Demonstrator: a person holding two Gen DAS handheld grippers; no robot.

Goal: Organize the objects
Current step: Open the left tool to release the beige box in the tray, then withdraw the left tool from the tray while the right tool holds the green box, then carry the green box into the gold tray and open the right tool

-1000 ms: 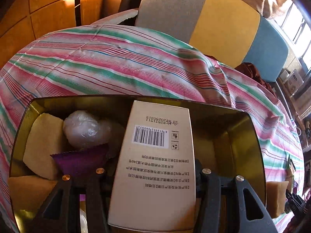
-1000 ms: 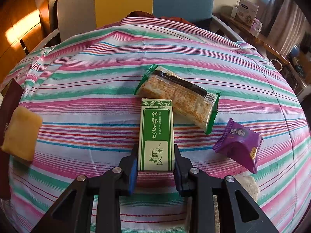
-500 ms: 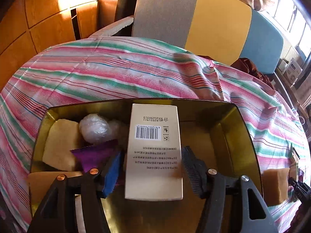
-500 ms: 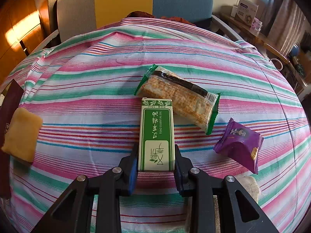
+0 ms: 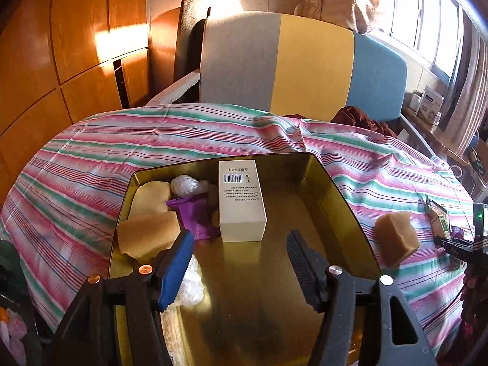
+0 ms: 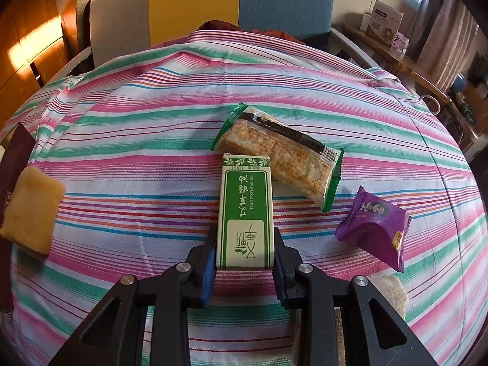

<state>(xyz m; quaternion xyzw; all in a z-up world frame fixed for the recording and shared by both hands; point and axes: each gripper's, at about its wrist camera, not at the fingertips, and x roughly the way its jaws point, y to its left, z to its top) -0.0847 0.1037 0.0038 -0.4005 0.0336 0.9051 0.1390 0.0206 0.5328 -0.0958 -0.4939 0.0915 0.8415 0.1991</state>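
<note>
Packing stage: left gripper (image 5: 239,262) fingers opening, empty, white box (image 5: 241,201) inside gold tin (image 5: 344,207). Right gripper (image 6: 245,253) clamps green box (image 6: 245,210); probably tin-bound next.

Yellow sponge (image 6: 30,210) cut by frame edge; tin's (image 5: 344,201) near end unseen.

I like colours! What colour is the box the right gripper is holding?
Green and white: the essential oil box, clearest in the right wrist view.
</note>
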